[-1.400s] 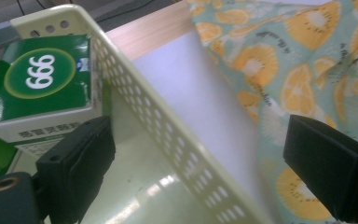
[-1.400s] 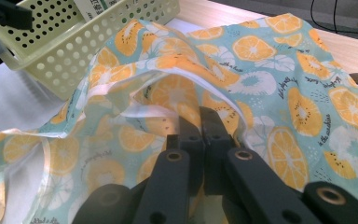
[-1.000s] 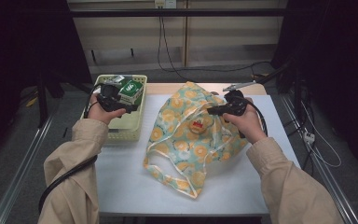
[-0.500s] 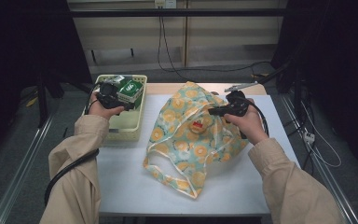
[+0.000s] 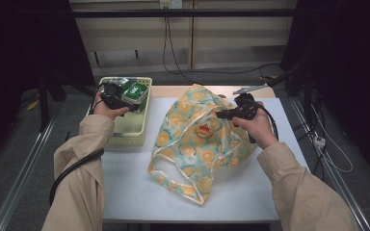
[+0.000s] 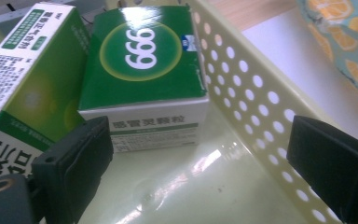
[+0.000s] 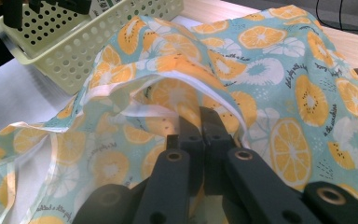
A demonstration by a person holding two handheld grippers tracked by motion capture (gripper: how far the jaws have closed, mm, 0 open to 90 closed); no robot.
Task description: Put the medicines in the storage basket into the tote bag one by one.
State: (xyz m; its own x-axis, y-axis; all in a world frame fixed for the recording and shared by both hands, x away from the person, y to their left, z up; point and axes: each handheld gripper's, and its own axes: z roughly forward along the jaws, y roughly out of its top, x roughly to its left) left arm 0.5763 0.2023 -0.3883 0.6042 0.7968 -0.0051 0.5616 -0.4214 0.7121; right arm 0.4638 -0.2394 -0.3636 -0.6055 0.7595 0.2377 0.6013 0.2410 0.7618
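A pale yellow perforated basket stands at the table's left. In it a green "999" box lies beside a second green-and-white box. My left gripper hangs open over the basket, with the boxes just ahead of its jaws and the basket wall running between them. A teal cloth bag with orange-slice print lies mid-table. My right gripper is shut on the bag's white-edged rim and holds the mouth raised.
The white table top has bare room in front of the bag and basket. A wooden strip runs along the far edge, with a metal piece at its right end. Cables trail on the floor behind and to the right.
My left hand has shifted slightly and sunk a little over the basket. The right hand and the bag have stayed put.
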